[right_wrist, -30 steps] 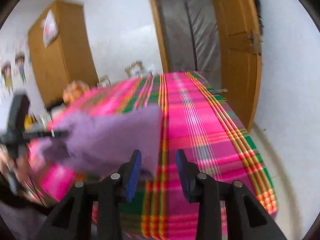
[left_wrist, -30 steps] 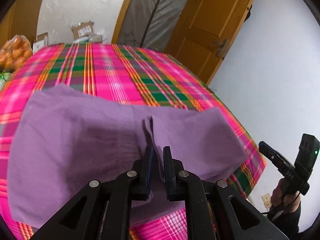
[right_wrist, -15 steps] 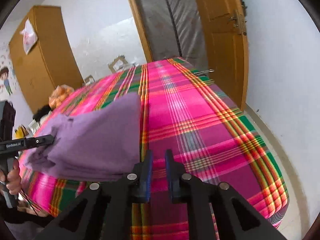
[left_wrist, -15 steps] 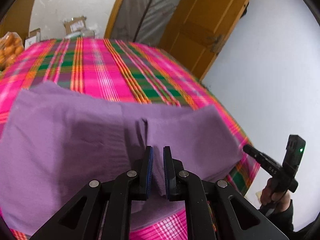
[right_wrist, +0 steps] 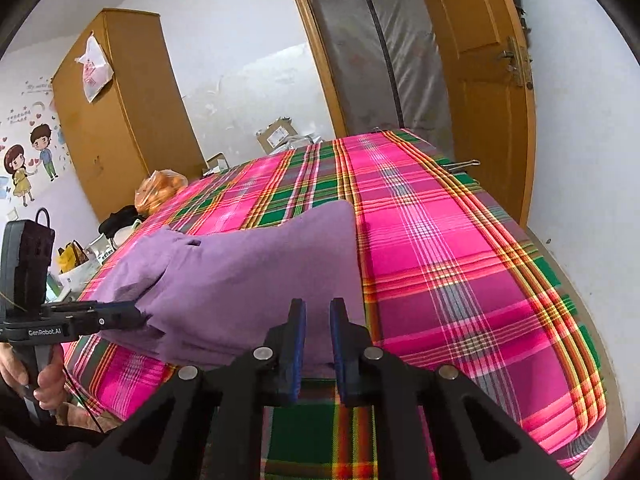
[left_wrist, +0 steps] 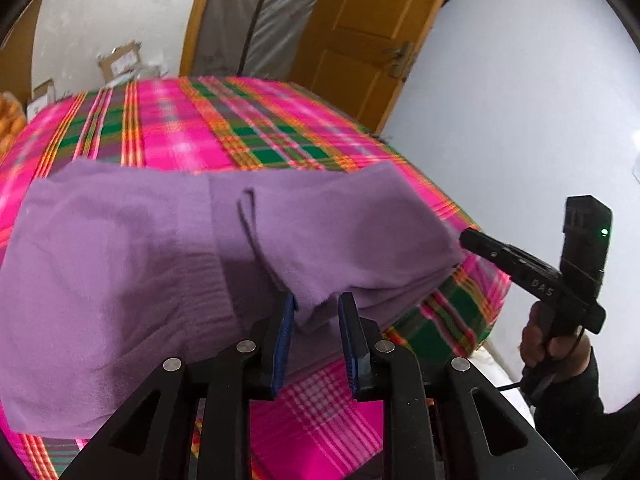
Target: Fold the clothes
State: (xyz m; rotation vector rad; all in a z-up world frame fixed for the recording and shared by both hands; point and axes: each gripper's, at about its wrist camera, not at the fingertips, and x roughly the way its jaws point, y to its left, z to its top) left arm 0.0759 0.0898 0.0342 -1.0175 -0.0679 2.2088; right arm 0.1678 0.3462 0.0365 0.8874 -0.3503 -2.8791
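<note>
left tool (left_wrist: pixel 316 312): fingers parted, a purple garment (left_wrist: pixel 160 264) fold loose between them, not pinched, likely just laid down | right tool (right_wrist: pixel 318 320): narrow gap at the garment's near right edge, grip cannot tell | garment: folded, near bed (right_wrist: pixel 440 240) edge | beyond: bare plaid, room to slide forward

White walls (right_wrist: pixel 240 40), wooden wardrobe (right_wrist: pixel 120 120) with cartoon stickers (right_wrist: pixel 28 168) beside it, open wooden door (right_wrist: pixel 480 100), bed (right_wrist: pixel 460 260) in pink-green plaid, cardboard boxes (left_wrist: pixel 120 60) behind it.
</note>
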